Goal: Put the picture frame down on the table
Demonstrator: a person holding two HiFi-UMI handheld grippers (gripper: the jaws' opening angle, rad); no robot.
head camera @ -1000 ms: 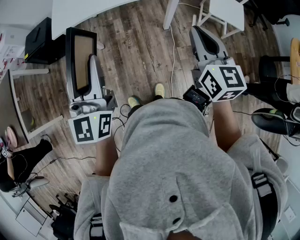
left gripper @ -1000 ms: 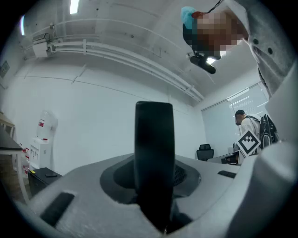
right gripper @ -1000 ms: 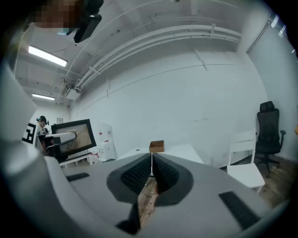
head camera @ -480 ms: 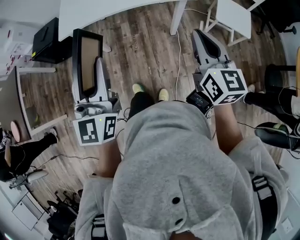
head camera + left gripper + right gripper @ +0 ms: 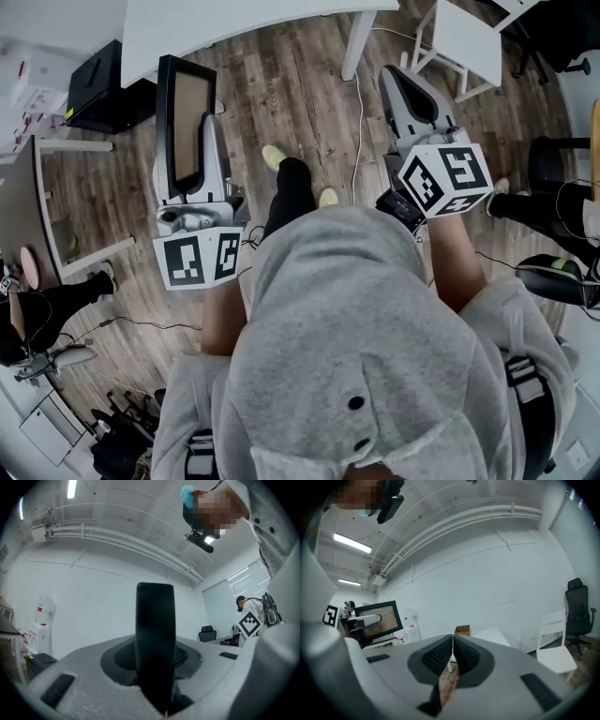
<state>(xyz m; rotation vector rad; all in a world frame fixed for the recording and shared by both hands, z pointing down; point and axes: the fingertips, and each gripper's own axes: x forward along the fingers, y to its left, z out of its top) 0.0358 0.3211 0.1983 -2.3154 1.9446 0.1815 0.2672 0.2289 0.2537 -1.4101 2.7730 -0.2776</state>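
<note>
The picture frame (image 5: 186, 124), black-rimmed with a brown panel, is held upright on its edge above the wooden floor. My left gripper (image 5: 209, 131) is shut on its right rim. In the left gripper view the frame's black edge (image 5: 155, 634) stands between the grey jaws, filling the gap. My right gripper (image 5: 396, 77) hovers at the right, shut with nothing in it; its ribbed pads (image 5: 440, 656) meet. The right gripper view also catches the frame (image 5: 379, 619) off to the left. The white table (image 5: 234, 23) lies just ahead of the frame.
A black box (image 5: 94, 80) sits under the white table's left end. A small white stand (image 5: 464, 33) is ahead right, a grey desk (image 5: 19, 206) at the left edge, and black office chairs (image 5: 553, 141) at the right. Another person (image 5: 37, 314) crouches lower left.
The person has stepped forward, so the white table has drawn closer. Both grippers keep their poses; the frame stays clamped in the left one.
</note>
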